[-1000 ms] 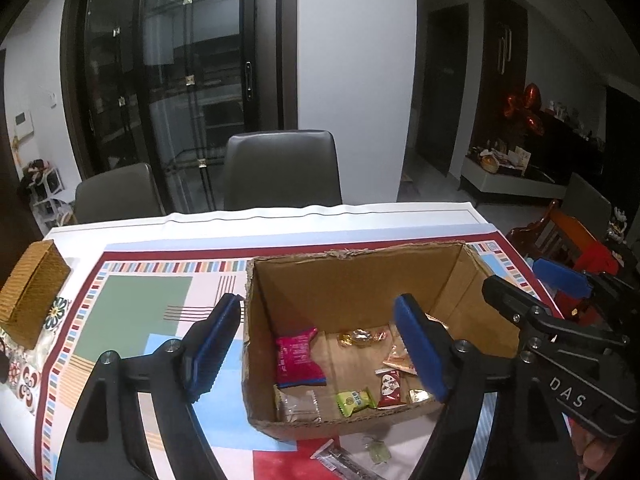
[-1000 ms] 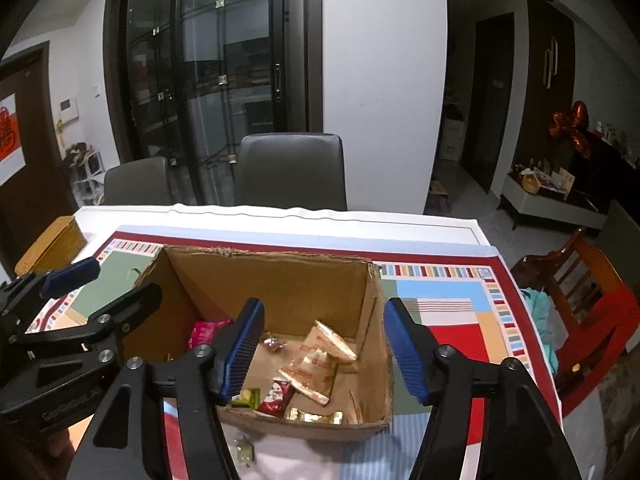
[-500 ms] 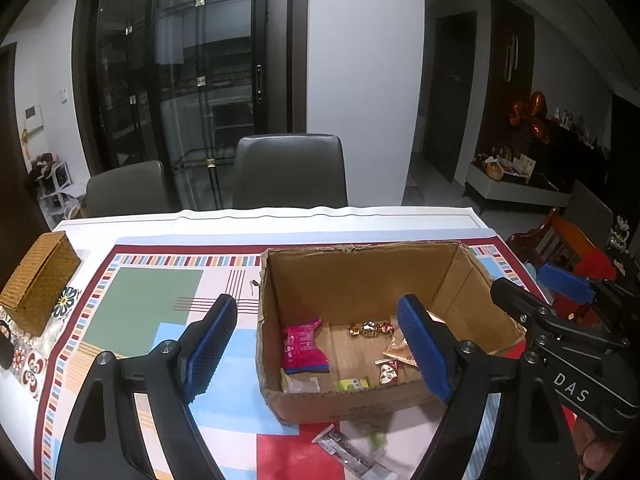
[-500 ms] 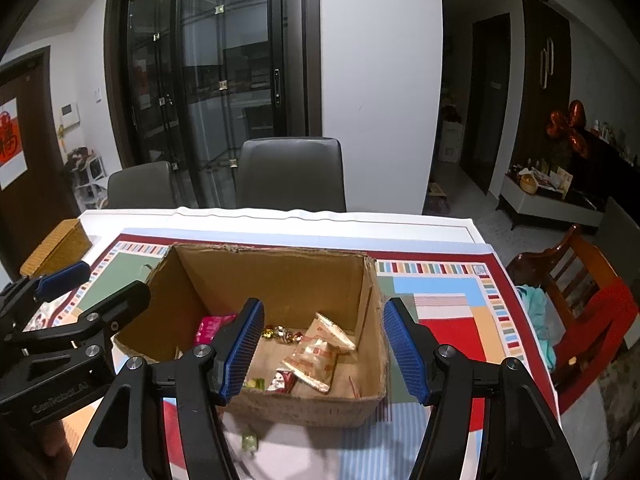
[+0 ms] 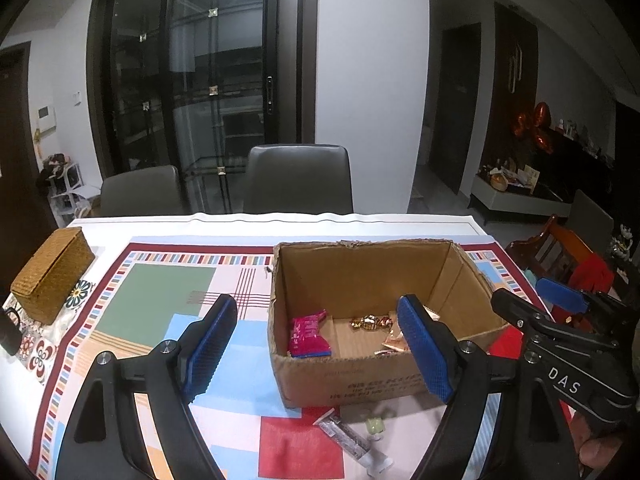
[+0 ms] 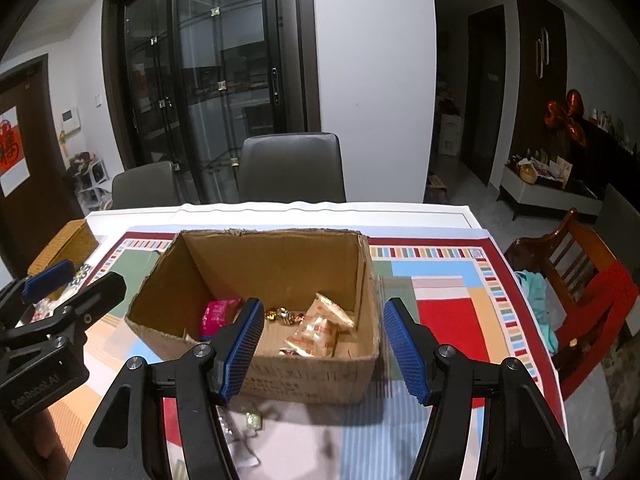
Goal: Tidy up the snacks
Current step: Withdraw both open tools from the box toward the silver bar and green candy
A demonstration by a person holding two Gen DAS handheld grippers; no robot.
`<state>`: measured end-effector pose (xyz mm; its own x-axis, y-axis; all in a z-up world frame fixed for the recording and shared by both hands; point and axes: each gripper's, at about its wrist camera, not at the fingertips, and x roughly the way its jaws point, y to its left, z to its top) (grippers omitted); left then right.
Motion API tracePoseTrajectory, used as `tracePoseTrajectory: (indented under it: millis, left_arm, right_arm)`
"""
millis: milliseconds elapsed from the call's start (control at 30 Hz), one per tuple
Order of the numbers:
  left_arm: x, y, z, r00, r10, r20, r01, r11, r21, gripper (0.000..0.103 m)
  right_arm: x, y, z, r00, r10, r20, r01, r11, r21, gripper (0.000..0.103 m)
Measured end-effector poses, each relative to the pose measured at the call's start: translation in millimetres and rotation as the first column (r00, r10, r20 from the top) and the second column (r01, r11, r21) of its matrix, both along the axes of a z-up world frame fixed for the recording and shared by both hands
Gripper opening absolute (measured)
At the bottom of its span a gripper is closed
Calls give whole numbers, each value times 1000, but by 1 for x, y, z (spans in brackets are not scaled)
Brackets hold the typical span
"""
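Observation:
An open cardboard box (image 5: 360, 380) stands on the patterned tablecloth; it also shows in the right wrist view (image 6: 312, 376). Inside lie a pink packet (image 5: 308, 334), gold wrapped candies (image 5: 370, 322) and orange-white sachets (image 6: 320, 326). On the cloth in front of the box lie a grey stick packet (image 5: 348, 440) and a small green candy (image 5: 375, 426), which also shows in the right wrist view (image 6: 254, 420). My left gripper (image 5: 318, 354) is open and empty, above the box's near left side. My right gripper (image 6: 324, 350) is open and empty, above the box's near wall.
A woven wicker box (image 5: 52, 272) sits at the table's far left. Two grey chairs (image 5: 298, 178) stand behind the table. A wooden chair with red cloth (image 6: 580, 280) is at the right edge.
Both grippers have pulled back and up from the box; the box now looks farther and smaller. The stick packet and green candy in front of the box have come into fuller view.

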<state>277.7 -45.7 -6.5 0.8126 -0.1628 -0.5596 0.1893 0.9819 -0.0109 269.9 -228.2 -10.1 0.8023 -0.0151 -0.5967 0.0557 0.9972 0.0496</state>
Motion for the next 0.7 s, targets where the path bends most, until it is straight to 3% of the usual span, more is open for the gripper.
tracePoseTrajectory:
  millis: [700]
  left_arm:
    - [-35,3,-36,996,80,-37,-80,997,4,82]
  right_arm:
    - [-30,-4,-18,1000,6,7,-6,1000,-16,63]
